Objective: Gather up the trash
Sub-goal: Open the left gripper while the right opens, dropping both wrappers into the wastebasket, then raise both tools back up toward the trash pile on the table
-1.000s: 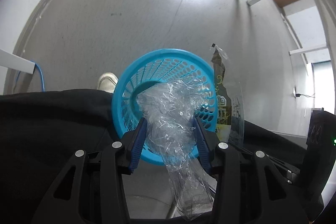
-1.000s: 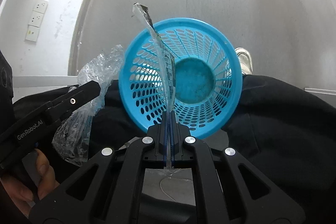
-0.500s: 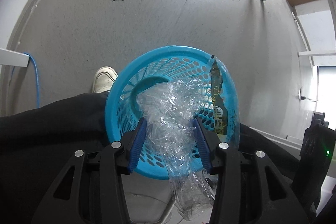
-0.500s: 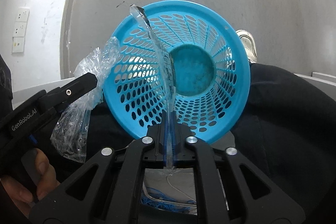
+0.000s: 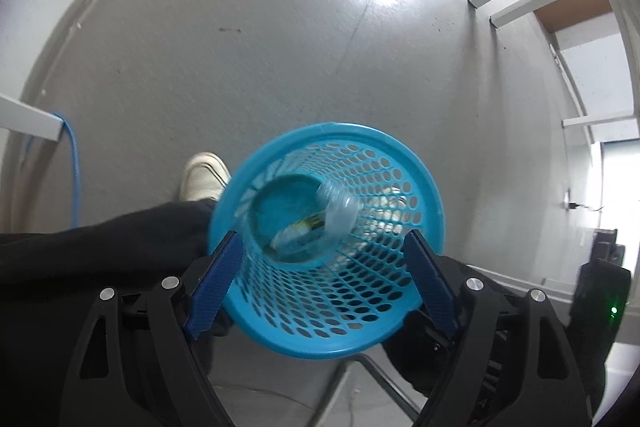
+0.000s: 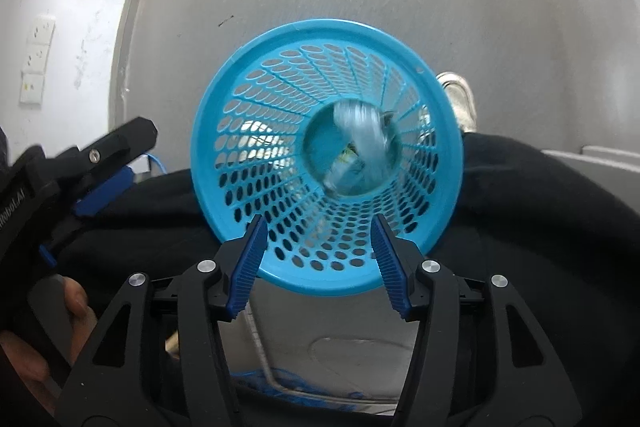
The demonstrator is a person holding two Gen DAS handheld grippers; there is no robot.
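You're holding both grippers (image 5: 320,263) (image 6: 316,259) over the basket (image 6: 248,131), jaws just opening, empty; wrappers (image 5: 316,227) lying inside.

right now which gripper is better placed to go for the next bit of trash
Neither clearly: left gripper and right gripper both hang open and empty over the blue basket, the plastic wrappers inside. No other trash shows.

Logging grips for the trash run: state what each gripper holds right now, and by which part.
Nothing. The left gripper and right gripper have just opened, jaws bare. The clear plastic trash lies in the blue basket.
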